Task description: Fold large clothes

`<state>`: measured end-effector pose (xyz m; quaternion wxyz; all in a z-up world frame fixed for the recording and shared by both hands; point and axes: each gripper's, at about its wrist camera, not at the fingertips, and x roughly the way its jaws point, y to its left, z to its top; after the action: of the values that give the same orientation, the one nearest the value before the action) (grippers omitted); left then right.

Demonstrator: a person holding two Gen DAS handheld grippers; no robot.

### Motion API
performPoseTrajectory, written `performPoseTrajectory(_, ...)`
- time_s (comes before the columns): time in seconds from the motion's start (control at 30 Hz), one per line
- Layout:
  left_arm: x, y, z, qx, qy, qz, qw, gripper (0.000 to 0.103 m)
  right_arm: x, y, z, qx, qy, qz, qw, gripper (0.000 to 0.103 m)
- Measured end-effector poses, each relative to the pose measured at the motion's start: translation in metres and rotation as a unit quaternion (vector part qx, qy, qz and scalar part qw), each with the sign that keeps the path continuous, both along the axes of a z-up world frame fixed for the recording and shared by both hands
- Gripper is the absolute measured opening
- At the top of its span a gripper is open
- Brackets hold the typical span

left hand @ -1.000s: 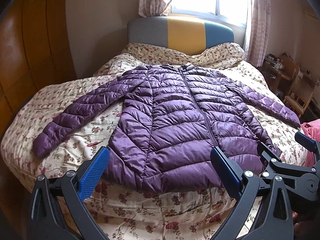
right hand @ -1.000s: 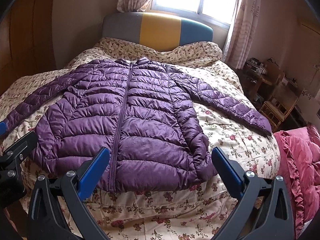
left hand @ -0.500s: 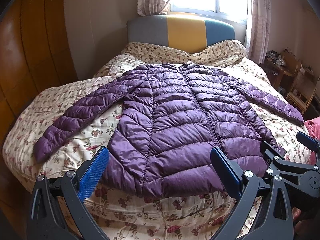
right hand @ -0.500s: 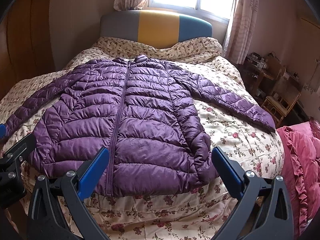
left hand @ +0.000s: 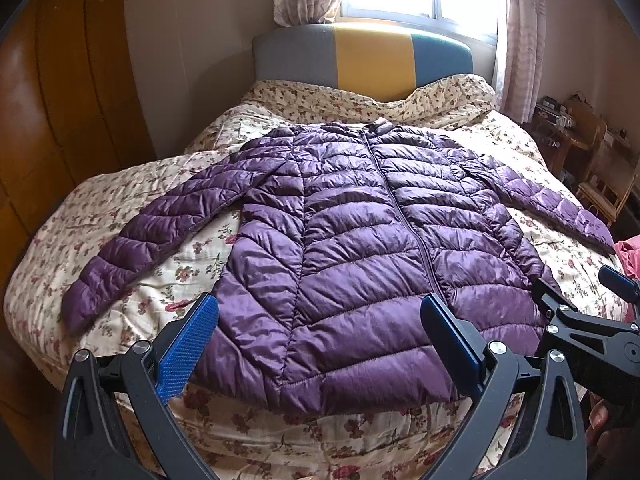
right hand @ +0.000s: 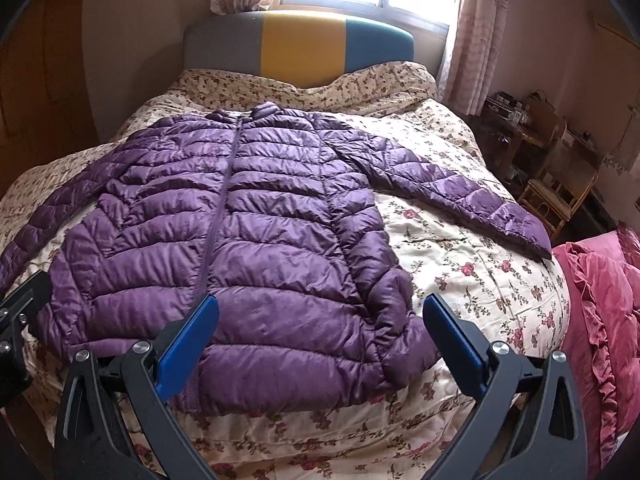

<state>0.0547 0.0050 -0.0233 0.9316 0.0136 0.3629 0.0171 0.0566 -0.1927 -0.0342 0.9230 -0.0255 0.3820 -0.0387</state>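
Purple quilted puffer jacket [left hand: 360, 248] [right hand: 240, 240] lies flat, front up, zipped closed, on floral bedspread. Collar toward headboard, hem at near bed edge. Both sleeves spread outward and angled down; fabric shiny, lightly wrinkled.

One jacket [left hand: 360, 248] with two sleeves; one bed [left hand: 460, 108]; two grippers: left [left hand: 320, 344], right [right hand: 320, 344]; one pink quilt [right hand: 600, 320] at 3 o'clock.
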Motion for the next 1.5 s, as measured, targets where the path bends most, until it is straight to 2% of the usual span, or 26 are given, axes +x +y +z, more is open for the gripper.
performPoseTrajectory(0.47, 0.039, -0.012, -0.003, -0.013, 0.010, -0.008, 0.9998, 0.100, 0.035, -0.027, -0.012, 0.004, 0.020, -0.027, 0.999, 0.101)
performPoseTrajectory(0.6, 0.059, -0.019, -0.009, -0.014, 0.013, -0.016, 0.9997, 0.100, 0.055, -0.049, -0.022, 0.009, 0.033, -0.046, 0.998, 0.101)
performPoseTrajectory(0.77, 0.097, -0.022, -0.024, -0.044, 0.022, -0.039, 0.9980, 0.100, 0.093, -0.108, -0.045, -0.011, 0.058, -0.101, 0.993, 0.101)
performPoseTrajectory(1.0, 0.158, -0.023, -0.048, -0.046, 0.044, -0.044, 0.9970, 0.100, 0.138, -0.200, -0.056, -0.068, 0.072, -0.186, 0.978, 0.099)
performPoseTrajectory(1.13, 0.186, -0.028, -0.058, -0.032, 0.048, -0.051, 0.9970, 0.100, 0.156, -0.253, -0.060, -0.073, 0.080, -0.233, 0.967, 0.096)
performPoseTrajectory(1.3, 0.216, -0.036, -0.064, -0.017, 0.041, -0.062, 0.9971, 0.100, 0.178, -0.318, -0.065, -0.083, 0.096, -0.290, 0.949, 0.086)
performPoseTrajectory(1.5, 0.245, -0.037, -0.070, -0.008, 0.038, -0.058, 0.9975, 0.100, 0.192, -0.374, -0.076, -0.086, 0.118, -0.344, 0.928, 0.085)
